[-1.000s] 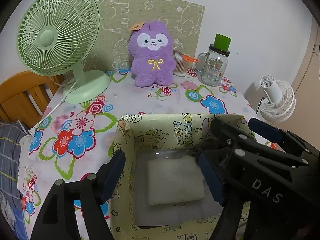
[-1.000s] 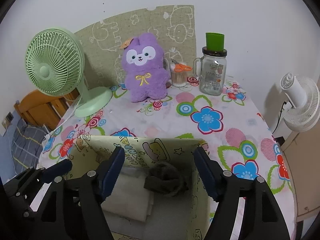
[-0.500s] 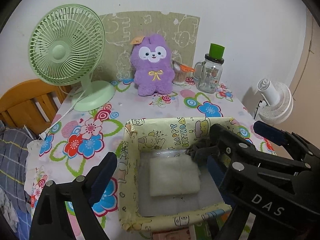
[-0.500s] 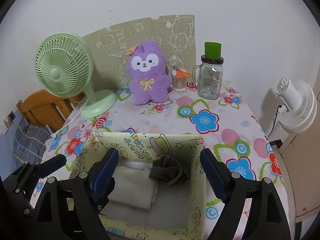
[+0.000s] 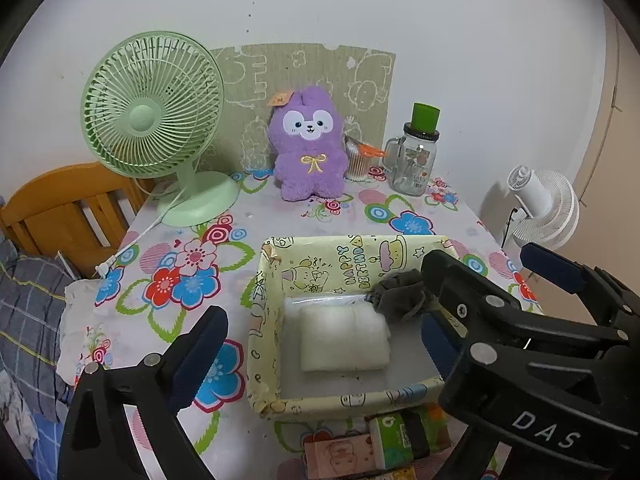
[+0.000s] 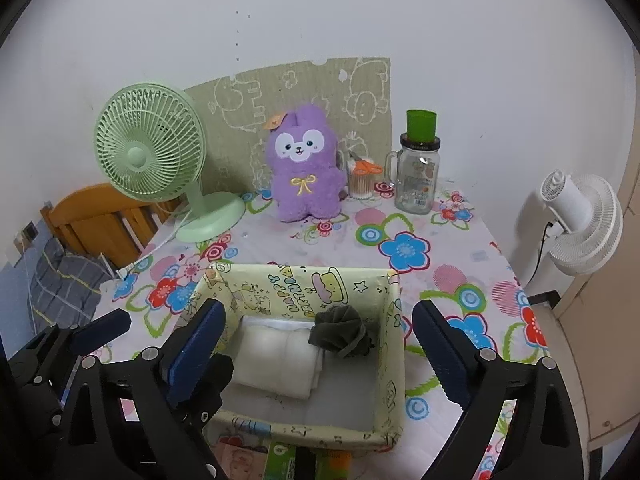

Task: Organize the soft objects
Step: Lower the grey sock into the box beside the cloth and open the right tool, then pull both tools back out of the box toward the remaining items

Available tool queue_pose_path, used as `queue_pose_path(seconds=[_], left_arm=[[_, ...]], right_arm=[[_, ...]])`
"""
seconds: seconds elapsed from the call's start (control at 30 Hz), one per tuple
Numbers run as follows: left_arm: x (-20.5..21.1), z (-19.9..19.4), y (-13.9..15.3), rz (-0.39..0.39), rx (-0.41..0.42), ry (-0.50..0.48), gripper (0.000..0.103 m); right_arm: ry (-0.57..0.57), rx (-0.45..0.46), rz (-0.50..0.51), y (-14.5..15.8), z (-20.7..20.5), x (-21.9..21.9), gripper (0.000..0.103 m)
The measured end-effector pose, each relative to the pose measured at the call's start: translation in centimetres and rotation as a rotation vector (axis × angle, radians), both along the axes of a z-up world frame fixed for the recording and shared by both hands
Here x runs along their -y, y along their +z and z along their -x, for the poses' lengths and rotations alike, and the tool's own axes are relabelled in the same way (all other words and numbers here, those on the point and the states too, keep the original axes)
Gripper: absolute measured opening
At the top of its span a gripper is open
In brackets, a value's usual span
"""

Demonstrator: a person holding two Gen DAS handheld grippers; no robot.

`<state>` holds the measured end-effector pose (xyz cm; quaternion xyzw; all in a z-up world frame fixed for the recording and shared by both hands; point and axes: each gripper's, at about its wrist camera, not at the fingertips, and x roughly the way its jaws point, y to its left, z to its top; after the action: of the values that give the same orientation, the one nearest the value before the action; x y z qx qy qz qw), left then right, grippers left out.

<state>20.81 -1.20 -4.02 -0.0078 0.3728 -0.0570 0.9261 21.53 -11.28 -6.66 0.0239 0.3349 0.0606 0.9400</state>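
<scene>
Left wrist view: left gripper (image 5: 320,336) tilted down over the box (image 5: 264,312) on the bench (image 5: 320,216); jaws wide apart, just been opening, clamping nothing. White folded cloth (image 5: 344,340) lies below, btwn them.

Right wrist view: right gripper (image 6: 320,340) tilted down, jaws apart, just been opening, empty. Dark sock (image 6: 340,330) below, btwn them, beside the white folded cloth (image 6: 280,360).

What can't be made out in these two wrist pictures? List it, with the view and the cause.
- Small colourful packets in front of the yellow paper-covered box: cut off by the bottom edge in both views, print unreadable.
- Right wall of the box, left wrist view: hidden behind the right hand-held gripper.
- Contents of the small clear cup with orange scissors: too small to identify.
- Label on the clear glass handled jar: too small to read.
</scene>
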Motion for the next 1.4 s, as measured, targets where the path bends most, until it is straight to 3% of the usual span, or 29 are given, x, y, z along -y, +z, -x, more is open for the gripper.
queue_pose_path(seconds=[0.73,1.4], left_arm=[[0.3,5.9,2.4,-0.010,0.076,0.005,0.103],[0.2,10.7,2.7,-0.005,0.106,-0.004,0.103]], right_arm=[[0.012,0.076,0.012,2.7,6.2,0.2,0.098],[0.016,0.112,0.021,3.6,11.5,0.2,0.098]])
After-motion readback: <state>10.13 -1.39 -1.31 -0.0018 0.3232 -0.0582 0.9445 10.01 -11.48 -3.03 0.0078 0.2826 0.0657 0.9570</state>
